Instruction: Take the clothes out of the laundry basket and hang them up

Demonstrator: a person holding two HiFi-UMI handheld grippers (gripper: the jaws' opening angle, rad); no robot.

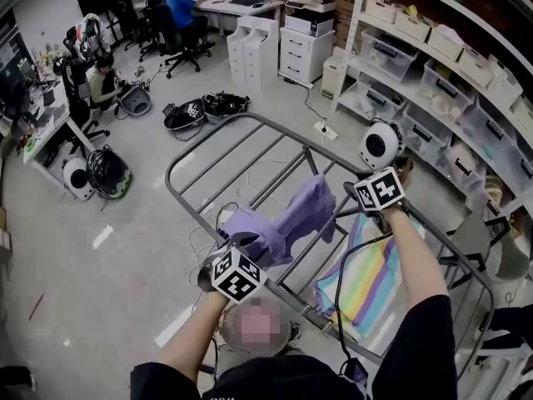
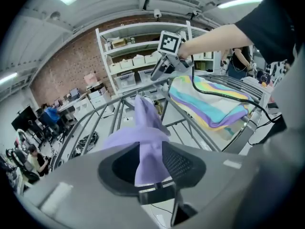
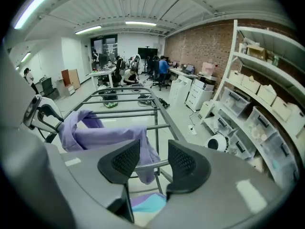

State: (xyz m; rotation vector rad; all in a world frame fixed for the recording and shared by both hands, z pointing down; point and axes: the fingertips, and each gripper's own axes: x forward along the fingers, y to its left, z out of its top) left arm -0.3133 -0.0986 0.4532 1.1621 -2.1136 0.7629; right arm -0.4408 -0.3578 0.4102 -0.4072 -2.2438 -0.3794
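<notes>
A purple garment (image 1: 291, 219) lies draped across the rods of a grey drying rack (image 1: 208, 144). My left gripper (image 1: 241, 242) sits at the garment's near end. In the left gripper view the cloth (image 2: 145, 123) runs loosely between the parted jaws of the left gripper (image 2: 150, 151), and the right pad's mesh (image 2: 178, 163) is uncovered. My right gripper (image 1: 350, 192) hovers at the garment's far end. Its jaws (image 3: 154, 149) stand wide apart with a rack rod and the cloth's edge (image 3: 143, 161) beyond them. A rainbow-striped towel (image 1: 371, 277) hangs on the rack to the right.
Shelves with plastic bins (image 1: 433, 73) line the right wall. A white round device (image 1: 381, 144) stands beyond the rack, white drawer units (image 1: 283, 48) farther back. People sit at desks (image 1: 179, 11) at the far left, with cables and gear (image 1: 200, 111) on the floor.
</notes>
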